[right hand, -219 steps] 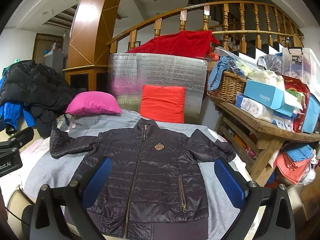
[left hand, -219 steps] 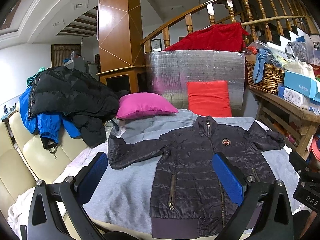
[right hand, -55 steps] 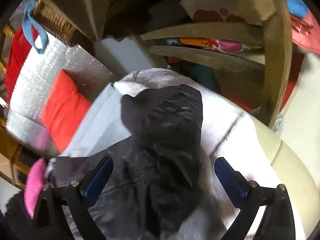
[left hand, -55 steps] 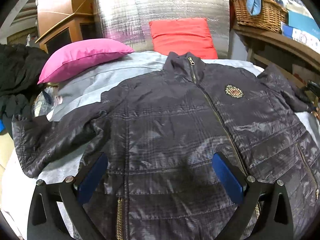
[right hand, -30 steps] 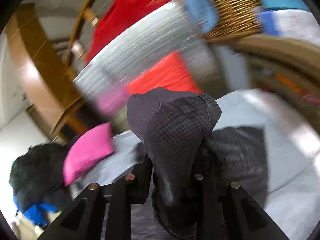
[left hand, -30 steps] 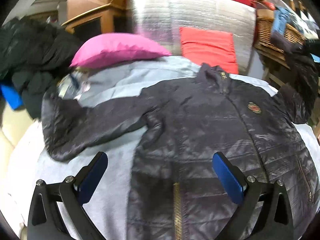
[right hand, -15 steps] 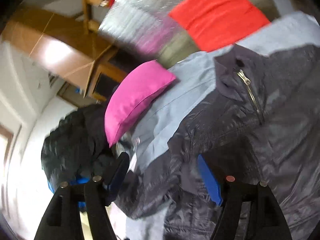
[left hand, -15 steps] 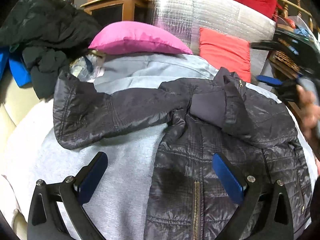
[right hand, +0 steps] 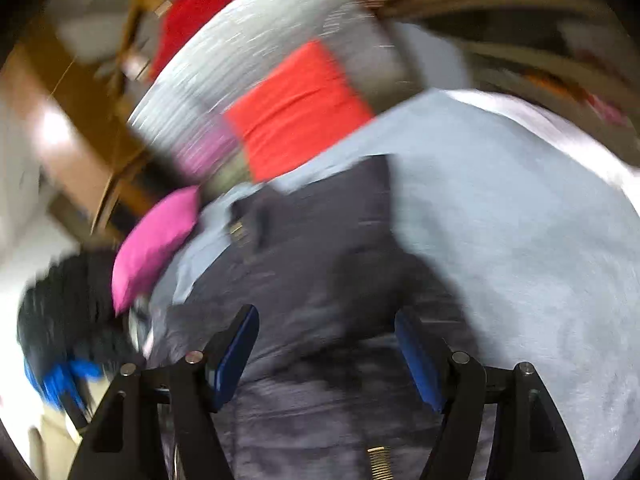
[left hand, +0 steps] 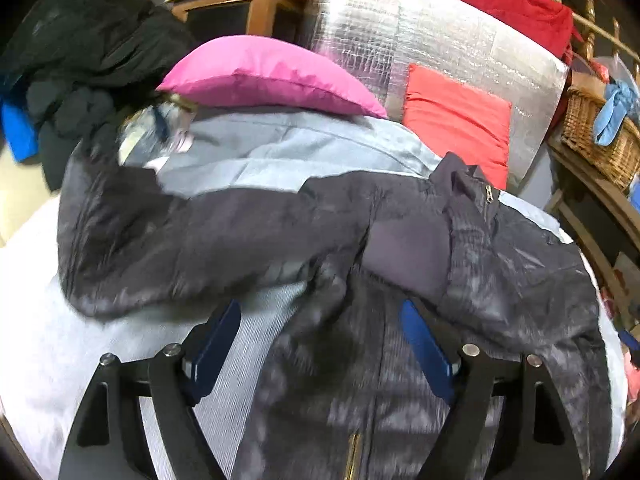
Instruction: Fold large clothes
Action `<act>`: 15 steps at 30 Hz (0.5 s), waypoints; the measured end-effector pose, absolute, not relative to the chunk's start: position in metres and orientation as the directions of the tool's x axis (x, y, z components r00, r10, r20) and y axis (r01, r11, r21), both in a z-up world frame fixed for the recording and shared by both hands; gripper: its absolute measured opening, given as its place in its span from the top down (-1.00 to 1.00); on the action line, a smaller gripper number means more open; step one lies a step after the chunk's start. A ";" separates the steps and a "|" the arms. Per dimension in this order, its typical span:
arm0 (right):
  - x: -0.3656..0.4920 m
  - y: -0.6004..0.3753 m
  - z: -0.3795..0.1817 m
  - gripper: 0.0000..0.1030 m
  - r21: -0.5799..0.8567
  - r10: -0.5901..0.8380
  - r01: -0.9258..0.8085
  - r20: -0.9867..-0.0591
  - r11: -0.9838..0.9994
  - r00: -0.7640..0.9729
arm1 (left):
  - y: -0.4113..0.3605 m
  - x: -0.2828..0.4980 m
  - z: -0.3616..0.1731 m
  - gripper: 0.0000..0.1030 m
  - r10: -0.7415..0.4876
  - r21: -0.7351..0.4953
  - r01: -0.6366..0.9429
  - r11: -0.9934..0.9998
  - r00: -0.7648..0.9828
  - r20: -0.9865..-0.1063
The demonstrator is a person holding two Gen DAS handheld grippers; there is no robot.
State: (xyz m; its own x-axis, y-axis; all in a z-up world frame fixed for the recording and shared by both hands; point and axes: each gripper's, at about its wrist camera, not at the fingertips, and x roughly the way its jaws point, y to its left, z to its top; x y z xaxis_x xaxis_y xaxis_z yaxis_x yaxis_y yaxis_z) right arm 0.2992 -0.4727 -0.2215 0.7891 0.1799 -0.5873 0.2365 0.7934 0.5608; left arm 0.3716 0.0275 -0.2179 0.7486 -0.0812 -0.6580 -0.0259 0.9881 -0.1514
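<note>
Cluttered with a stair rail, a wicker basket (left hand: 600,136) at two o'clock and a heap of dark coats (left hand: 80,52) at ten o'clock, the room crowds in around a sofa draped with a grey cover (left hand: 72,344), on which the task's thing, a dark quilted jacket (left hand: 400,360), lies zip-up across the middle. A silver insulated panel (left hand: 432,52) stands behind it at twelve o'clock, with a pink cushion (left hand: 264,76) at eleven o'clock and a red cushion (left hand: 456,120) at one o'clock just beyond the collar. One sleeve (left hand: 520,264) is already laid in over the chest at three o'clock; the other sleeve (left hand: 168,248) is spread out toward nine o'clock. The left gripper (left hand: 320,344) hovers low over the jacket near that sleeve's armpit, its fingers fairly wide and just closing in, with fabric below but nothing pinched. The right gripper (right hand: 326,352), badly blurred, has its fingers parted about as far, having just opened, and holds nothing. I judge the main risk is the slick shell: the folded sleeve could slide back off the chest. A bite at the armpit rather than the cuff could also drag the body askew, bunch the grey cover, or catch cover and jacket together.
</note>
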 end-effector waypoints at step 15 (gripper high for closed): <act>0.384 -0.507 -0.271 -0.46 0.629 0.271 0.239 -0.603 0.740 0.750 | -0.005 0.509 -0.243 -0.89 -0.193 -0.275 -0.066 0.959 0.554 -0.810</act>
State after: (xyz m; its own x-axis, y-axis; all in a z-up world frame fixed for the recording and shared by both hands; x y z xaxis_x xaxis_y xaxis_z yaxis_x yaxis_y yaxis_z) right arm 0.3841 -0.5067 -0.2710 0.7504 0.2708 -0.6030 0.2387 0.7397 0.6292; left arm 0.5085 -0.0048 -0.2431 0.5541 -0.1934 -0.8097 -0.0664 0.9593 -0.2746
